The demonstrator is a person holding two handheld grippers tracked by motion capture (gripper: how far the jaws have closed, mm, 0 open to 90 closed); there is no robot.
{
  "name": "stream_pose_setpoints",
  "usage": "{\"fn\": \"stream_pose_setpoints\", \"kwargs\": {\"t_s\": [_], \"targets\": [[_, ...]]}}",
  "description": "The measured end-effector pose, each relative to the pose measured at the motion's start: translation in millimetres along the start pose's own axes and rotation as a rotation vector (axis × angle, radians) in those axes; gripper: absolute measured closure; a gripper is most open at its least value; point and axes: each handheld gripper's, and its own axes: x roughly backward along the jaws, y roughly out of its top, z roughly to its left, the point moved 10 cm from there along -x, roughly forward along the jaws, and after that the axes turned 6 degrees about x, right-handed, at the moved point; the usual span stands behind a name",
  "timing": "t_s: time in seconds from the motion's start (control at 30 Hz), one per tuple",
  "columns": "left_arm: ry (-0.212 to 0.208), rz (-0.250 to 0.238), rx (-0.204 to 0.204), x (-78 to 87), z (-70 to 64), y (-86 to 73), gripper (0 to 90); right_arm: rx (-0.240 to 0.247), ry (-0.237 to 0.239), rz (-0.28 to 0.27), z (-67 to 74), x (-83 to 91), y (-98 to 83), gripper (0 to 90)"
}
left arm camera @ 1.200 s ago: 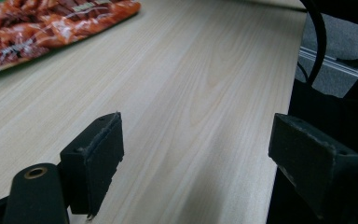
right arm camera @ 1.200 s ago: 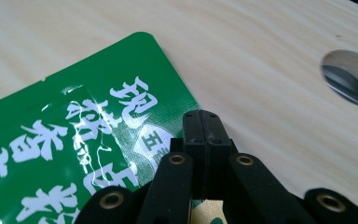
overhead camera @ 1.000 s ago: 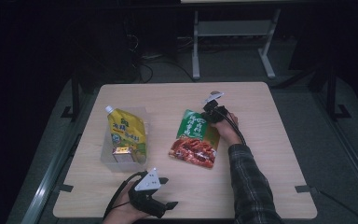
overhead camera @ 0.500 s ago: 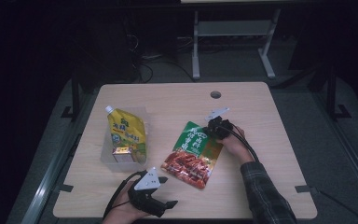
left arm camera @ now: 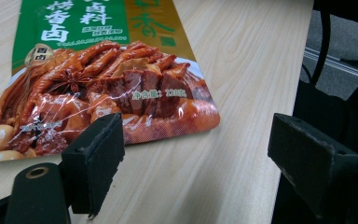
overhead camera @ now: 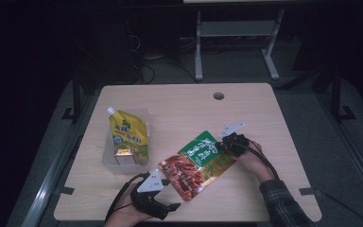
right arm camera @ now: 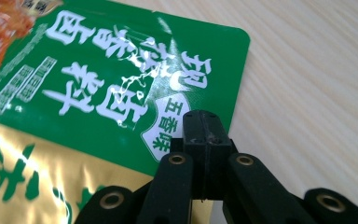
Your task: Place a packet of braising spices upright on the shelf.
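Note:
A flat food pouch [overhead camera: 196, 165], green at the top with red braised meat printed below, lies at an angle on the wooden table [overhead camera: 179, 109]. My right gripper [overhead camera: 223, 145] is shut, and its tips rest on the green upper corner of the pouch [right arm camera: 98, 88]; nothing shows between the closed jaws [right arm camera: 203, 120]. My left gripper [overhead camera: 169, 208] sits at the table's near edge, open, with its jaws wide apart. The pouch's red lower end [left arm camera: 107, 93] lies just ahead of the left gripper [left arm camera: 196, 135], apart from both pads.
A yellow spouted pouch [overhead camera: 127, 135] leans in a clear plastic bin [overhead camera: 109, 163] at the left of the table. A round cable hole [overhead camera: 219, 96] sits near the far edge. A metal stand [overhead camera: 236, 33] is on the floor beyond the table.
My right gripper has moved toward the near edge, and the green and red pouch has slid with it, closer to the left gripper. The left gripper has stayed put.

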Motion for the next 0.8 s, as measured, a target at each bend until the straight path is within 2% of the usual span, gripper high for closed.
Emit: {"fn": "stream_pose_setpoints", "kwargs": {"t_s": [0.2, 0.23, 0.27, 0.3, 0.43, 0.5, 0.57, 0.6, 0.67, 0.8], "targets": [[0.003, -0.001, -0.002, -1.4, 0.9, 2.5, 18.3, -0.006, -0.001, 0.004, 4.1, 7.0, -7.2, 90.0], [0.009, -0.005, 0.002, -2.6, 2.2, 5.6, 19.3, -0.064, 0.030, -0.007, 3.8, 7.7, -7.0, 89.9], [0.009, -0.005, 0.002, -2.6, 2.2, 5.6, 19.8, -0.064, 0.030, -0.007, 3.8, 7.7, -7.0, 89.9], [0.007, -0.007, 0.009, -3.4, 1.9, 7.8, 19.9, -0.099, 0.045, -0.034, 3.4, 12.8, -4.0, 81.3], [0.013, -0.011, 0.009, -6.9, 4.2, 18.1, 19.9, -0.132, 0.030, -0.079, 1.4, 29.9, 1.6, 66.7], [0.020, -0.008, 0.005, -10.3, 5.5, 24.6, 19.9, -0.136, 0.032, -0.081, 2.6, 33.7, 1.2, 63.2], [0.034, -0.005, 0.000, -14.9, 8.7, 33.0, 19.5, -0.143, 0.038, -0.103, 8.4, 45.4, -3.0, 50.2], [0.039, -0.006, 0.004, -17.1, 9.8, 36.5, 19.1, -0.144, 0.027, -0.104, 10.7, 48.7, -5.5, 46.8], [0.048, 0.001, -0.005, -21.9, 12.7, 42.7, 18.8, -0.146, 0.036, -0.089, 16.0, 54.6, -11.9, 41.3], [0.060, 0.007, -0.008, -31.3, 17.2, 52.0, 17.3, -0.146, 0.040, -0.085, 25.7, 63.1, -20.8, 37.7]]}}
